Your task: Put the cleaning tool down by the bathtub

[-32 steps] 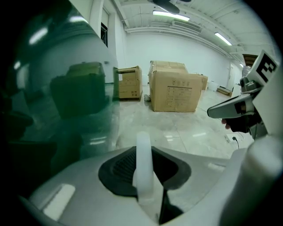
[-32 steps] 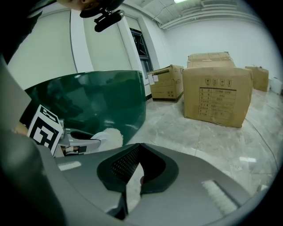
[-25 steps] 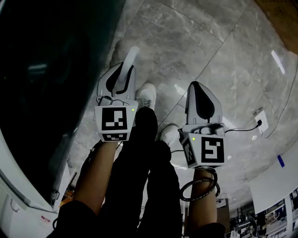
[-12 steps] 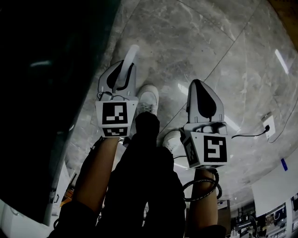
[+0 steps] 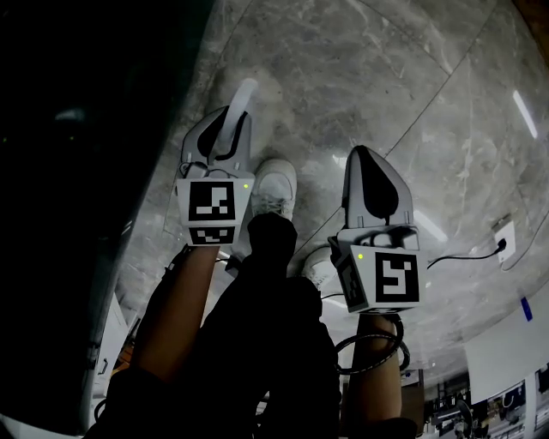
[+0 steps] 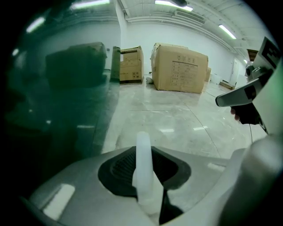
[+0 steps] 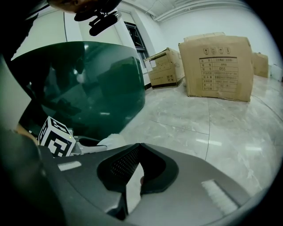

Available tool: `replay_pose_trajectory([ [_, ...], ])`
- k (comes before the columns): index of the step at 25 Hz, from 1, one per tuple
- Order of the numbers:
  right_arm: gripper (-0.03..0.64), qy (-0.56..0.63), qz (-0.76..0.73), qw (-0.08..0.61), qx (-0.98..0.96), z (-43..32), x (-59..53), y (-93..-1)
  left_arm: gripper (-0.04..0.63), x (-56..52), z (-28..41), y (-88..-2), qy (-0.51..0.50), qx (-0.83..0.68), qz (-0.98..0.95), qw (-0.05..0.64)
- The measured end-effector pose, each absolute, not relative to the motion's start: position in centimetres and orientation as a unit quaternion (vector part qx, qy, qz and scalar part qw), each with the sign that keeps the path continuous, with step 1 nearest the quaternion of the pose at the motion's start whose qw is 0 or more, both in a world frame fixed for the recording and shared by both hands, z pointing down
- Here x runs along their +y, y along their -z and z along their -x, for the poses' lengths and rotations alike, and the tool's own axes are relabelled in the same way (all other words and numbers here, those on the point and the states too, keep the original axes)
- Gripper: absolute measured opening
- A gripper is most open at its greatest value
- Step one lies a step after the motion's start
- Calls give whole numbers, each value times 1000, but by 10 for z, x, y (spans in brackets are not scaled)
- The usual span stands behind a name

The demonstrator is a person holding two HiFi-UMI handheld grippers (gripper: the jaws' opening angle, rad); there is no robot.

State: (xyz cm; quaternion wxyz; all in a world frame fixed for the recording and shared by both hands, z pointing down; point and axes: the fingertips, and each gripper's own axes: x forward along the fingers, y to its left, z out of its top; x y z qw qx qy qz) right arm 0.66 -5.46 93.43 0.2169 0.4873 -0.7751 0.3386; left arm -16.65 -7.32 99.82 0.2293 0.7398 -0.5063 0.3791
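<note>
Left claw [image 5: 230,122] clamps cleaning tool [image 5: 243,96] beside bathtub [image 5: 77,171].

Two tongs [image 5: 226,120] [image 5: 362,156] — one cleaning tool [image 5: 244,97].

Glossy grey marble floor [image 6: 177,119] mirrors ceiling strip lights [image 6: 170,2]; beside the big cardboard box [image 6: 179,68] stands a smaller box [image 6: 131,65], white wall [image 6: 141,35] behind.
</note>
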Motion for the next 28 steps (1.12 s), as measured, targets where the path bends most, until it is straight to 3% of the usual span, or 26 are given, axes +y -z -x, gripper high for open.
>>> replay_pose_trajectory([
  [28,14,-357,-496,220,-761,-19,-51,-968,95,-73,168,-1045,-421,-470,-746,215],
])
